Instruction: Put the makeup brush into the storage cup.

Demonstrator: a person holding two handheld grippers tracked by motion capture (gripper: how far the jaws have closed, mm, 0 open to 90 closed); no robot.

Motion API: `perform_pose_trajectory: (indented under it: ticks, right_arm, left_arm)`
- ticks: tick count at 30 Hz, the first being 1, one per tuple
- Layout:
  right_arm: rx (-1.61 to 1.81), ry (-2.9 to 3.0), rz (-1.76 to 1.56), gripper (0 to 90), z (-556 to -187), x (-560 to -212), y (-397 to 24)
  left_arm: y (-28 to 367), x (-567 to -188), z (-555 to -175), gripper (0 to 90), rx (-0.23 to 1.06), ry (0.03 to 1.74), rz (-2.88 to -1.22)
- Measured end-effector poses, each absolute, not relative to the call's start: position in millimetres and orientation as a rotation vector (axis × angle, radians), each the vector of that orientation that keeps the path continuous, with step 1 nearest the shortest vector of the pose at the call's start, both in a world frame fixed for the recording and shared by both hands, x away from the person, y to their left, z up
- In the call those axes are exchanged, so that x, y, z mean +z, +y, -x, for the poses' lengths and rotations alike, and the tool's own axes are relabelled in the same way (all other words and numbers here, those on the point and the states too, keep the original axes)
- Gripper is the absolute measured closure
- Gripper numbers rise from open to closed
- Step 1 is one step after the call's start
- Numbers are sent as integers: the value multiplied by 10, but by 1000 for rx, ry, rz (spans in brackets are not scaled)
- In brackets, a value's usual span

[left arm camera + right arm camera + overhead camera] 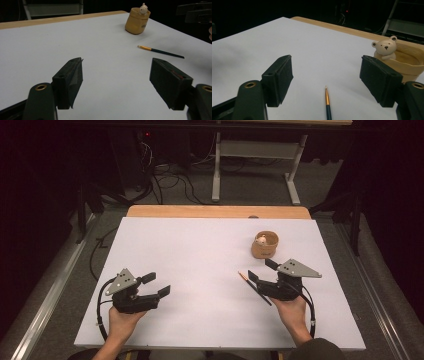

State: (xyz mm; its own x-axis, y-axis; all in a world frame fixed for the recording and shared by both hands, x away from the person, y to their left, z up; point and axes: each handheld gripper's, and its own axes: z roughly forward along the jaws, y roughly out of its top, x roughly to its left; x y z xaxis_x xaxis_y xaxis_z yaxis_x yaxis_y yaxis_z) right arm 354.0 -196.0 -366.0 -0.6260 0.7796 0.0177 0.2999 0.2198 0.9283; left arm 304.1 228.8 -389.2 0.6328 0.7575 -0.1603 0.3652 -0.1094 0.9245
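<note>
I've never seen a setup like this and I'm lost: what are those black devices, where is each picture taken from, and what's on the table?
No robot here: a person holds a hand-held black two-jaw gripper in each hand, the left gripper and the right gripper.

The high view looks down from above the person's side. The other two come from cameras riding on the grippers, looking out between their jaws.

On the white-covered table stand a small tan cup with a little white bear figure on its rim and, lying flat, a thin dark paintbrush with a gold ferrule. The brush lies just ahead of the right gripper's jaws.

Both grippers' jaws are open and hold nothing.
</note>
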Motion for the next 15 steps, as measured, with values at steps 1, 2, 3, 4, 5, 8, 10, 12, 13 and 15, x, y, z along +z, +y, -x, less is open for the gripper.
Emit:
perform_pose_trajectory:
  ticks: [1, 2, 3, 4, 5, 8, 10, 12, 13, 15]
  right_arm:
    - [1396, 2044, -994, 282, -3545, -3658, -1939]
    - [1396, 2044, -994, 282, -3545, -3658, -1939]
    - [1393, 2049, -979, 282, -3555, -3656, -1934]
    - [1393, 2046, -979, 282, -3559, -3656, -1924]
    - [1398, 2048, -985, 282, -3560, -3655, -1914]
    - [1395, 2054, -972, 282, -3581, -3651, -1880]
    - [1399, 2055, -980, 282, -3588, -3652, -1859]
    - [1396, 2058, -979, 282, -3598, -3652, -1839]
    - [1397, 2060, -970, 282, -3606, -3652, -1830]
    - [1401, 2064, -966, 282, -3620, -3654, -1812]
  left_arm:
    - [2286, -3892, -3040, 270, 429, 922, -1716]
    - [2286, -3892, -3040, 270, 429, 922, -1716]
    - [2286, -3892, -3040, 270, 429, 922, -1716]
    - [2286, -3892, -3040, 271, 429, 922, -1716]
    - [2286, -3892, -3040, 271, 429, 921, -1716]
    - [2285, -3892, -3041, 271, 429, 920, -1717]
    - [2284, -3893, -3041, 271, 429, 920, -1717]
    - [2282, -3893, -3041, 272, 428, 920, -1717]
    - [2282, -3893, -3042, 272, 429, 919, -1719]
    - [2281, -3894, -3043, 272, 428, 918, -1719]
